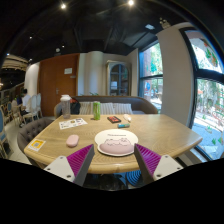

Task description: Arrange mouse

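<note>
A pink mouse (pixel 72 140) lies on the wooden table (pixel 165 133), left of a round white mouse pad (pixel 116 144) with a pinkish cat-shaped pad on it. My gripper (pixel 113 163) is open and empty, held above the table's near edge. The round pad lies just ahead of the fingers, between their tips. The mouse is ahead and to the left of the left finger (pixel 82 160).
On the table are a yellow booklet (pixel 37 144), a white paper (pixel 72 123), a green bottle (pixel 97 111), a dark box (pixel 114 119) and a white item (pixel 126 118). A sofa (pixel 115 103) stands behind; a chair (pixel 32 130) at left.
</note>
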### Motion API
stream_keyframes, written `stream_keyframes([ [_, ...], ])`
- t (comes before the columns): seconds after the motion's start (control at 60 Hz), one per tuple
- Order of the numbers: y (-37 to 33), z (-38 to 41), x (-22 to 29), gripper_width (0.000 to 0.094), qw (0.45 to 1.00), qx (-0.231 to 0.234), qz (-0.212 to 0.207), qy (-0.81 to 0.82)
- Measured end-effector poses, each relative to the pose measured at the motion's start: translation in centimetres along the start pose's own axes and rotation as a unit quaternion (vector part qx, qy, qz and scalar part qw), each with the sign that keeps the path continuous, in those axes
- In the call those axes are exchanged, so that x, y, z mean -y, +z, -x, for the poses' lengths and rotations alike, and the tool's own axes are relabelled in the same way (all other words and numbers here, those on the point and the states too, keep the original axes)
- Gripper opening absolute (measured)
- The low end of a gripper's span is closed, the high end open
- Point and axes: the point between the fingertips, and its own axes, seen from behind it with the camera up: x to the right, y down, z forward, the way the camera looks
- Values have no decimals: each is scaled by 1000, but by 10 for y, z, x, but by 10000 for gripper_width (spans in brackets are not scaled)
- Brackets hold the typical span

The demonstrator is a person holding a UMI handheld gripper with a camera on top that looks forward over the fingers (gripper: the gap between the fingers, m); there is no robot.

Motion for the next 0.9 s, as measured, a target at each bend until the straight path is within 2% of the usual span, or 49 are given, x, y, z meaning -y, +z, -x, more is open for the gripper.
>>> stream_keyframes([
  [0.3,20,59,-7,838,999,36,-3,-2],
  [0.65,95,177,-51,835,993,113,34,5],
  [0.783,130,205,-51,826,993,111,24,-11],
  [0.9,163,207,-54,822,996,84,30,-12],
])
